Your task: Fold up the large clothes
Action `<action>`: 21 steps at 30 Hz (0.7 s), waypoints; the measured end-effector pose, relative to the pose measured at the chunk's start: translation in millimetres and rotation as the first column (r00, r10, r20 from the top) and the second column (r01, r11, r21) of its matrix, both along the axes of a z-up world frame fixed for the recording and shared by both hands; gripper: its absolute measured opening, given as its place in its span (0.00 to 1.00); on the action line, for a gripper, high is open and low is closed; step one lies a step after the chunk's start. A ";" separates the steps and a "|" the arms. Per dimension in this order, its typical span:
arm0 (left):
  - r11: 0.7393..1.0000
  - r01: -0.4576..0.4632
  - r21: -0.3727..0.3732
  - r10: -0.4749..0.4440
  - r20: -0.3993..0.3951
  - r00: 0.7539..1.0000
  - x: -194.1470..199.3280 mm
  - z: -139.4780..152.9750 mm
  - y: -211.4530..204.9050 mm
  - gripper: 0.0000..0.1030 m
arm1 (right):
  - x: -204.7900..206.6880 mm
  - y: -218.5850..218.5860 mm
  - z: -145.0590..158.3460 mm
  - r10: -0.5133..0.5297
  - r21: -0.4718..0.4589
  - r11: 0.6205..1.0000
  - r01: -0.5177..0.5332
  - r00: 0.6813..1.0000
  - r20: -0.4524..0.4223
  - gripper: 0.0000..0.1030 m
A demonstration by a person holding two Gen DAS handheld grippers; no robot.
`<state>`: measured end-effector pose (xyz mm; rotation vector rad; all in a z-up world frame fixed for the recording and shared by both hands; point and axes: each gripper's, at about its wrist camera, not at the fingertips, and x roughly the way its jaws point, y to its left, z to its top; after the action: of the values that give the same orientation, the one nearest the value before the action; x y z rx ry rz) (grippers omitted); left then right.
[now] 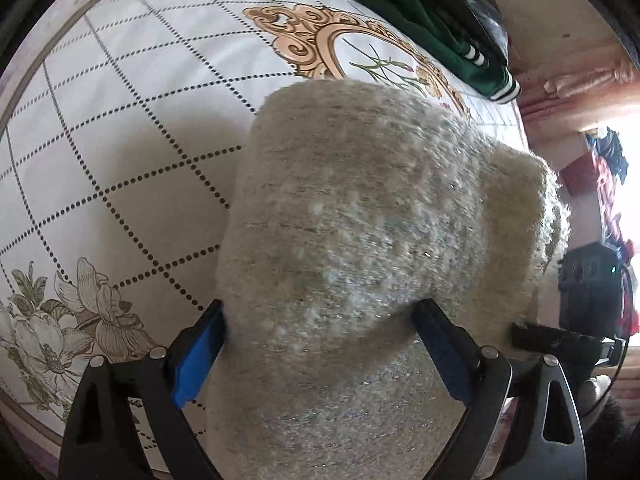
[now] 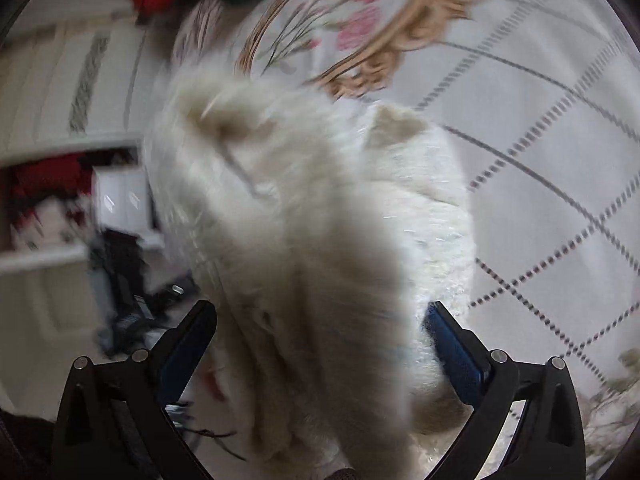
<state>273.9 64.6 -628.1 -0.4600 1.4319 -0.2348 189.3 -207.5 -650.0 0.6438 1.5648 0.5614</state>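
A thick cream fuzzy knit garment (image 1: 360, 216) is bunched above the patterned table. My left gripper (image 1: 320, 320) has its blue-padded jaws on both sides of a thick fold of it, holding it up. In the right wrist view the same cream garment (image 2: 320, 240) hangs blurred between the jaws of my right gripper (image 2: 320, 320), which press into its sides. The other gripper (image 1: 588, 292) shows at the right edge of the left wrist view, beside the garment.
The table (image 1: 140, 120) has a white cloth with dotted grid lines, flowers and a gold oval frame (image 1: 320, 36). A dark green garment with striped cuffs (image 1: 440, 24) lies at the far edge. Room clutter and shelves (image 2: 80, 200) lie beyond the table.
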 end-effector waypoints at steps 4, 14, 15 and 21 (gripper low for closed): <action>1.000 -0.001 -0.001 0.001 0.001 1.000 0.6 -3.0 0.4 0.91 | 5.7 29.9 -10.1 0.118 -0.159 0.980 -0.120 0.993 -0.022 1.00; 1.000 0.012 0.014 -0.013 0.053 0.998 1.2 12.9 -6.2 0.95 | 10.7 34.0 -4.3 0.087 -0.192 0.977 -0.095 0.995 -0.049 0.90; 0.999 0.017 0.031 -0.019 0.065 0.998 0.9 18.6 -9.5 0.95 | 10.5 40.1 1.3 0.086 -0.187 0.978 -0.092 0.995 -0.045 0.82; 0.999 -0.009 0.031 0.006 0.084 0.996 5.0 39.6 -11.1 0.95 | 9.4 40.0 23.2 0.068 -0.173 0.982 -0.073 0.997 -0.036 0.67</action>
<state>278.9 53.6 -588.5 -0.4246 1.3495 -0.2227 198.7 -167.5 -626.8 0.4672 1.6496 0.4624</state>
